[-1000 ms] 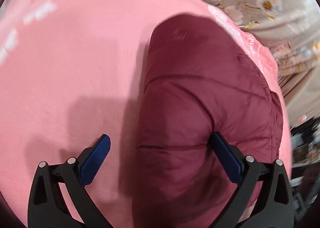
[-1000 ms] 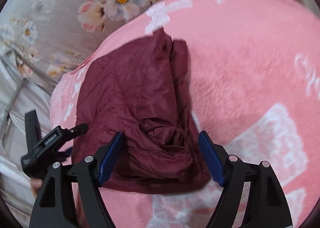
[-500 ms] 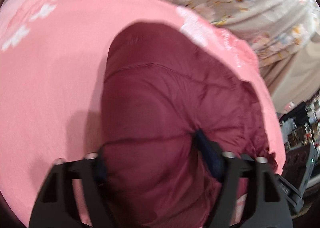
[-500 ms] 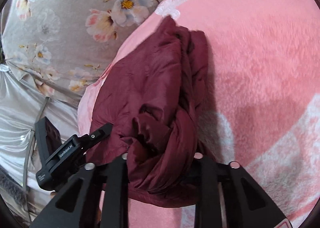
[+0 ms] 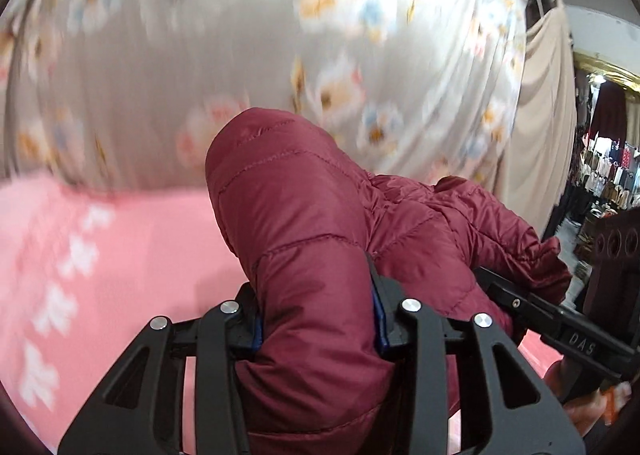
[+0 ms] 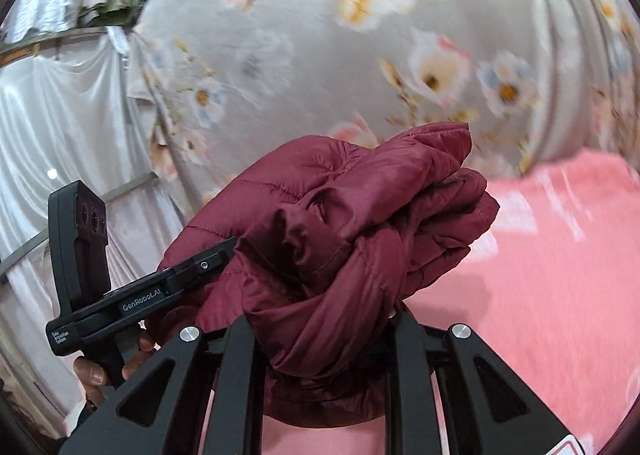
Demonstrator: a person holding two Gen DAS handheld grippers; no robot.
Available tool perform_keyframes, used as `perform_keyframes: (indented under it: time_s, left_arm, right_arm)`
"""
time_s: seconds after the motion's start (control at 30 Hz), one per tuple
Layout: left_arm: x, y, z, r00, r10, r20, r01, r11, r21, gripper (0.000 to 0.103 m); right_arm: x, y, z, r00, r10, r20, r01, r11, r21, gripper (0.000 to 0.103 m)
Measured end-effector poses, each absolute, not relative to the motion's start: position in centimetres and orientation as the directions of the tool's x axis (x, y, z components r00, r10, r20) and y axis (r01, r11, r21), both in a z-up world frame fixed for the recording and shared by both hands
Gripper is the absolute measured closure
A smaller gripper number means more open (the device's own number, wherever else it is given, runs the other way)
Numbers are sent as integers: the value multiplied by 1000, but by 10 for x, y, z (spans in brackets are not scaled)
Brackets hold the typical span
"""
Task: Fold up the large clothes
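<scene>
A folded maroon quilted puffer jacket (image 5: 312, 239) is held up off the pink blanket (image 5: 120, 255). My left gripper (image 5: 318, 319) is shut on one end of the bundle, the fabric bulging between the jaws. My right gripper (image 6: 324, 319) is shut on the other end of the jacket (image 6: 360, 223), whose folds are bunched and creased there. The other gripper's black body shows at the lower right of the left wrist view (image 5: 560, 331) and at the left of the right wrist view (image 6: 132, 295).
A grey floral curtain (image 6: 360, 55) hangs close behind the bed. White draped cloth (image 6: 60, 115) is at the left in the right wrist view. A beige curtain (image 5: 536, 115) and shop clutter (image 5: 600, 175) lie at the right in the left wrist view.
Both grippers went from open around the jacket lying on the blanket to shut on it, then lifted it. The views tilted up toward the floral curtain.
</scene>
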State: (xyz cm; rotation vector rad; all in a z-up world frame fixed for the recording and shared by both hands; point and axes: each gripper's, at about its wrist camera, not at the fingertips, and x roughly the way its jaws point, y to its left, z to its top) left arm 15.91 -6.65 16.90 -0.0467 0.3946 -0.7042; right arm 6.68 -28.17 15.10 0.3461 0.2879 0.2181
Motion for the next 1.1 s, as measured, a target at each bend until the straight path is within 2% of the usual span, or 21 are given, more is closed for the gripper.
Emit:
perform_keyframes:
  time_s: [0.1,0.23,0.4,0.53,0.63,0.8,0.87,0.93,1.03,1.1]
  left_arm:
    - [190,-36,180,722,-646,-248,625,763,-168,65]
    - [236,-10,162,747,-623,-234,603,782,-159,65]
    - [299,-5,101,758,-546,-356,552,828,-97,65]
    - [336,-4,42,728,-508,-461,530,843,-92,65]
    - [343,5,6,730,-480,-487,499,861,-99,63]
    - [350,24,-18,695,-468,-547,455,874,-170,49]
    - [353,30,-22,670,-454,-587,436,881,-185,38]
    - [346,33,-24,671,-422,-609,412,896,-167,35]
    - [327,45,-14,690,-327,-646,339,934,-112,16]
    - [317,55,-7,689,-285,-667,294,950,-102,15]
  right_arm:
    - [99,-266,166,942,281,-184,-214,924,316,86]
    - [147,-248,145,935,300,-187,-238,926,294,86]
    - [225,-229,76,894,301,-332,-189,925,329,86]
    - [263,-226,23,845,312,-435,-149,918,369,86]
    - [276,-227,-10,808,332,-486,-134,908,398,86]
    - [281,-227,-35,756,359,-548,-108,893,436,83]
    - [281,-230,-37,740,366,-565,-91,886,455,72]
    - [275,-233,-38,730,358,-582,-62,883,465,61]
    - [254,-244,-39,722,348,-598,-27,877,479,48]
    - [235,-259,-40,718,349,-602,14,858,513,45]
